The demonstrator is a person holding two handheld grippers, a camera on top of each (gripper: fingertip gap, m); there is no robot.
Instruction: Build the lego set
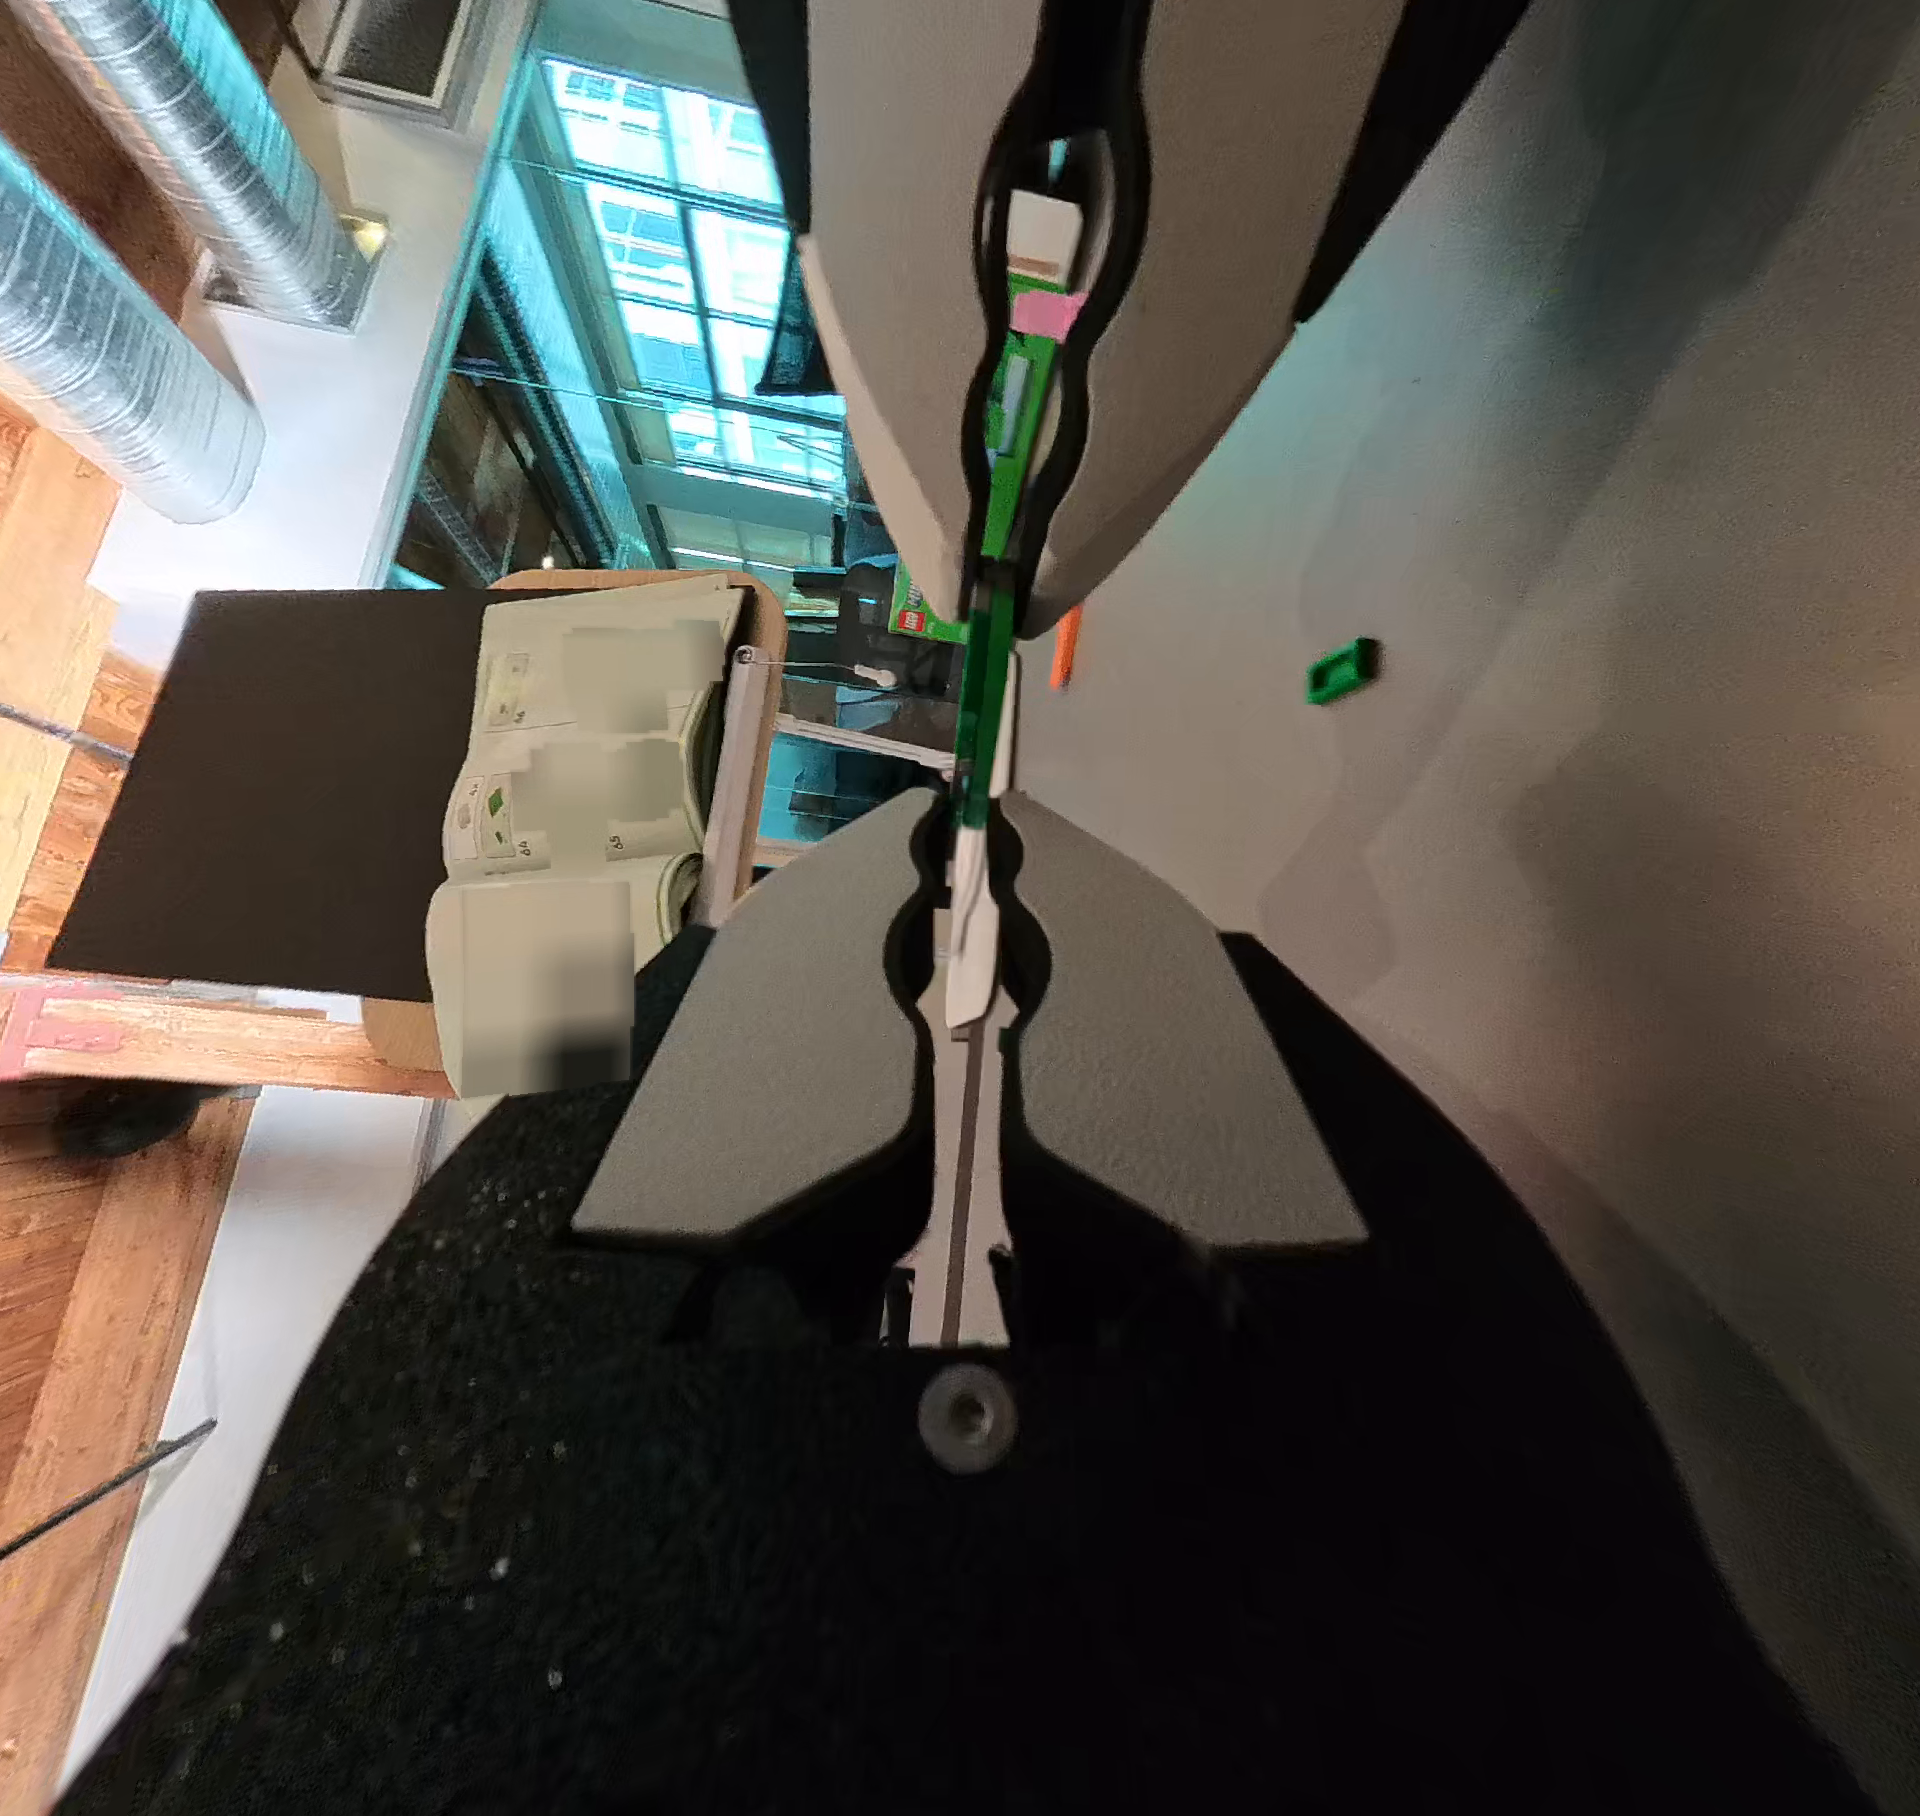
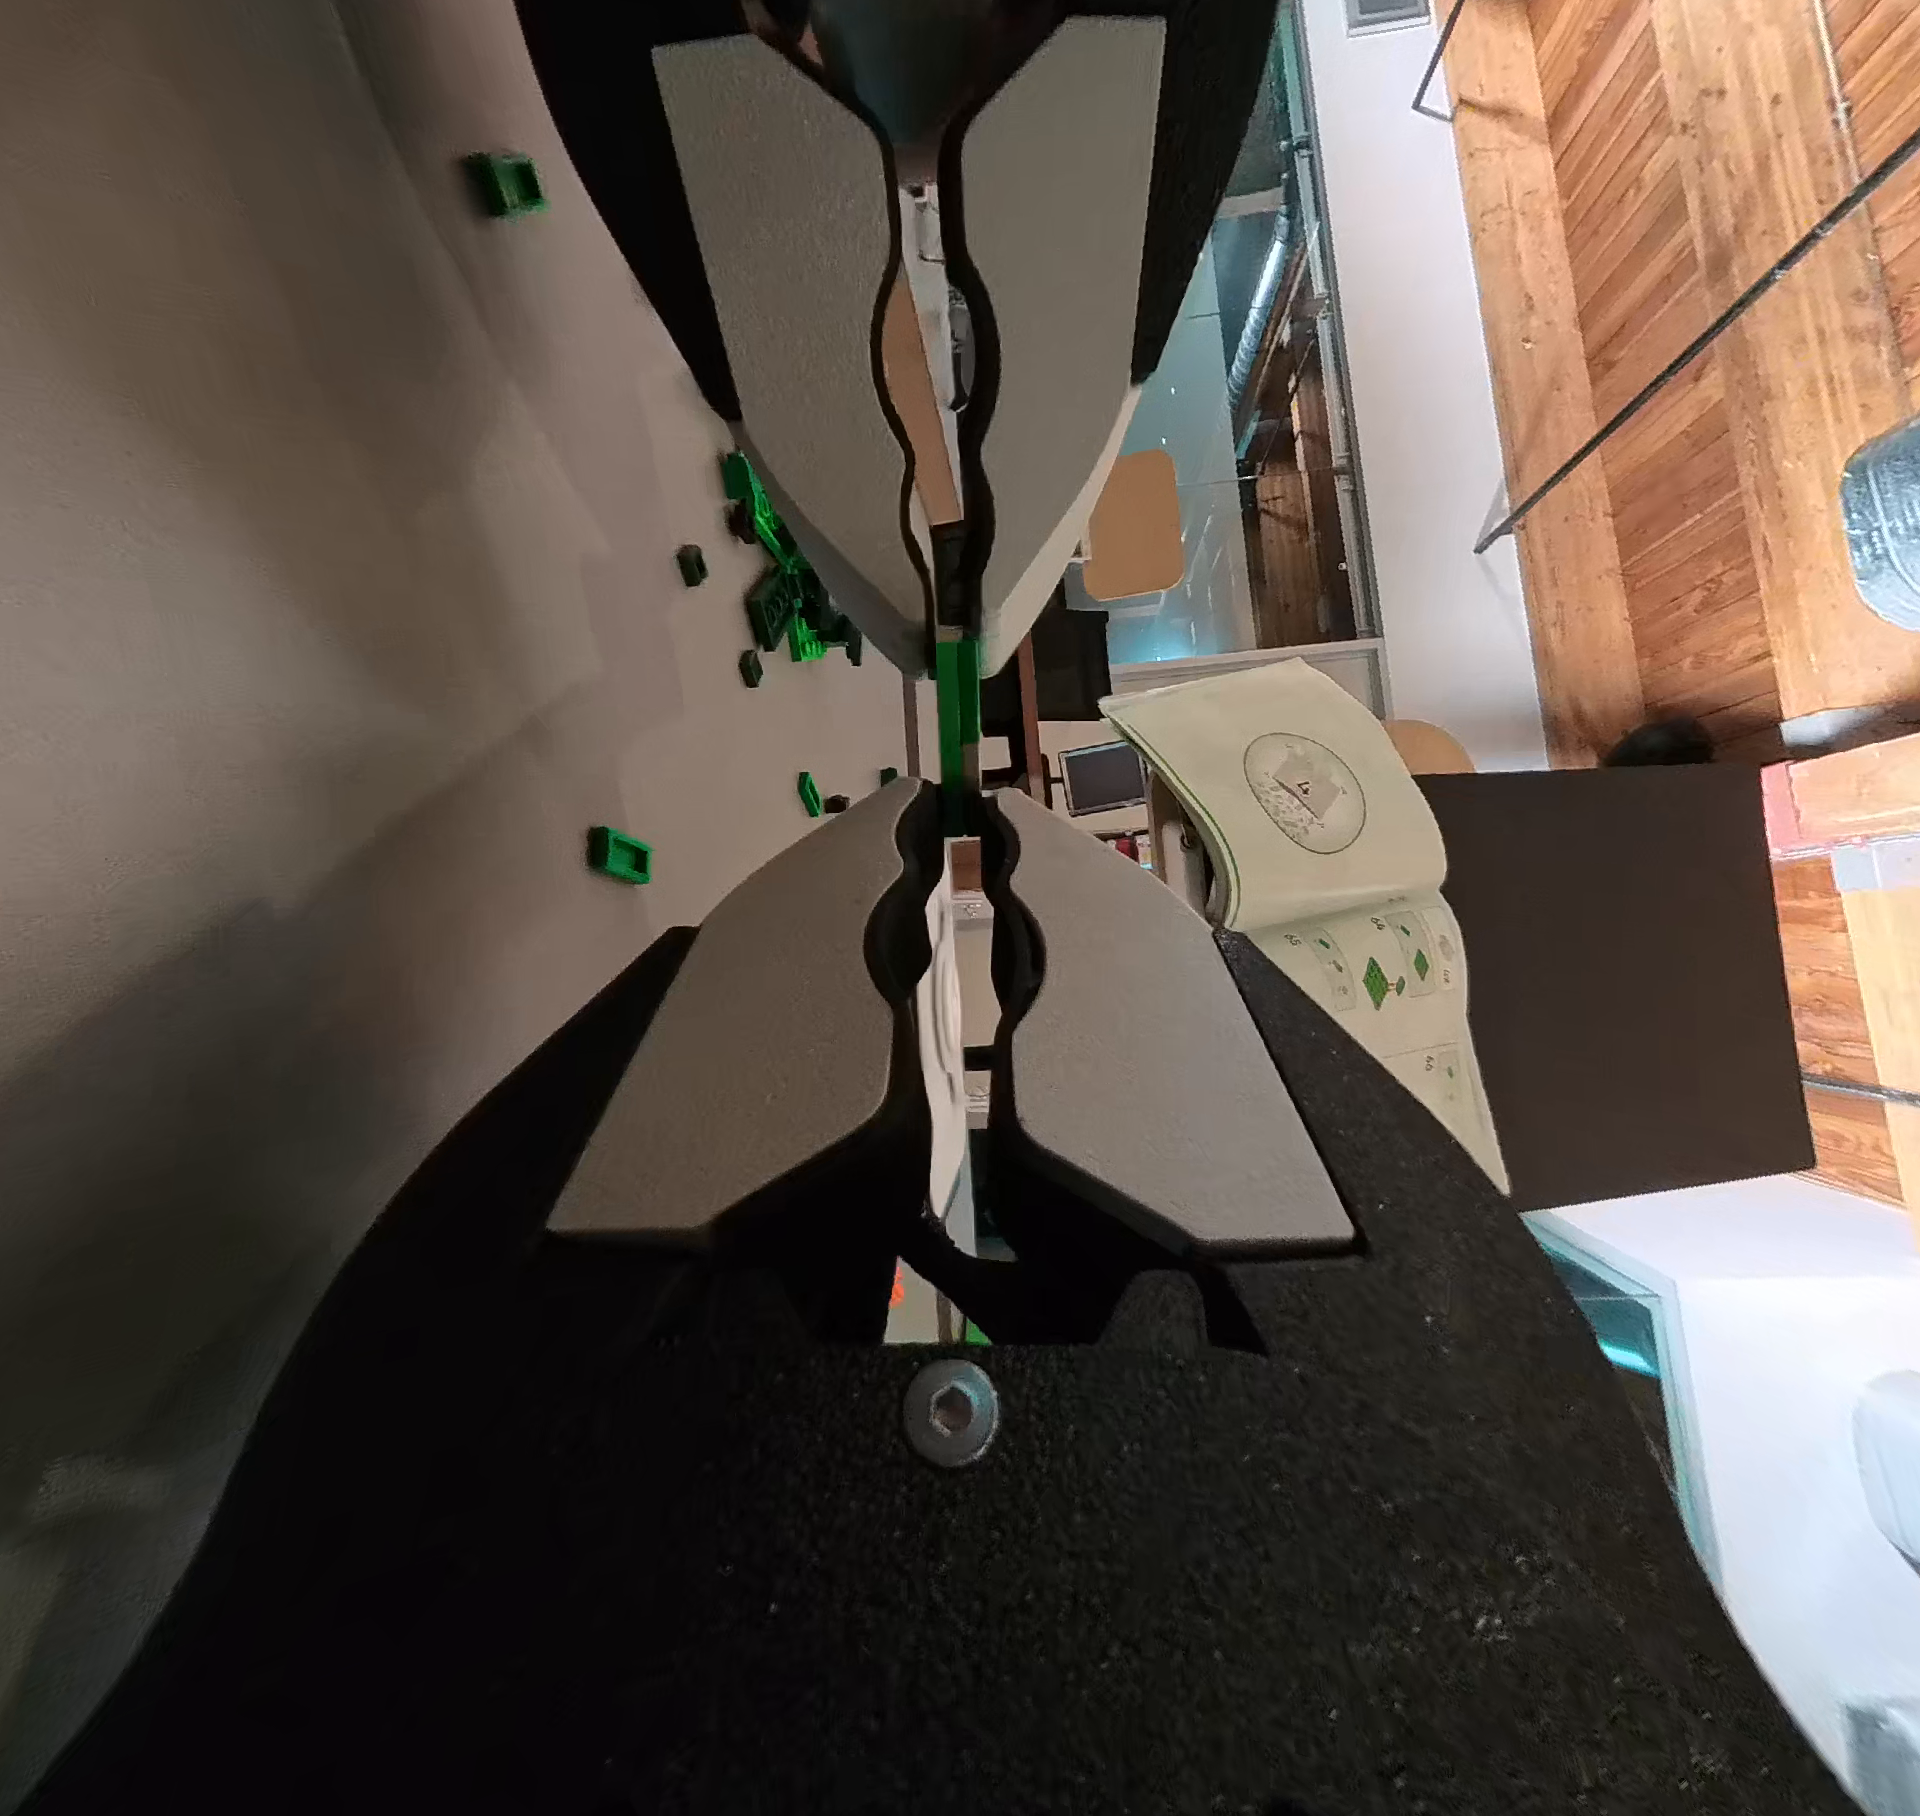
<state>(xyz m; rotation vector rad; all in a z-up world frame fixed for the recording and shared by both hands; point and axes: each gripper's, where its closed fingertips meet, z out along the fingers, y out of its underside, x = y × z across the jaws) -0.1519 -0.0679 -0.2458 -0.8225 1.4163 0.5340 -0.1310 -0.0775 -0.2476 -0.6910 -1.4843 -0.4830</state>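
A thin green Lego plate (image 1: pixel 985 706) is seen edge-on, held in the air between my two grippers, which face each other tip to tip. In the left wrist view my left gripper (image 1: pixel 971 816) is shut on its near end, with a white piece (image 1: pixel 975 935) showing between the fingers. The right gripper (image 1: pixel 992 592) is shut on the far end. In the right wrist view my right gripper (image 2: pixel 961 810) is shut on the green plate (image 2: pixel 956 717), and the left gripper (image 2: pixel 951 649) clamps the opposite end.
The grey table (image 2: pixel 260 519) carries loose green pieces (image 2: pixel 618 852) (image 2: pixel 504 182) and a small pile of green parts (image 2: pixel 790 603). One green piece (image 1: pixel 1340 670) and an orange object (image 1: pixel 1065 644) show in the left wrist view. An open instruction booklet (image 2: pixel 1330 831) leans on a black stand (image 2: pixel 1621 987). The tips of both grippers are at nearly the same place.
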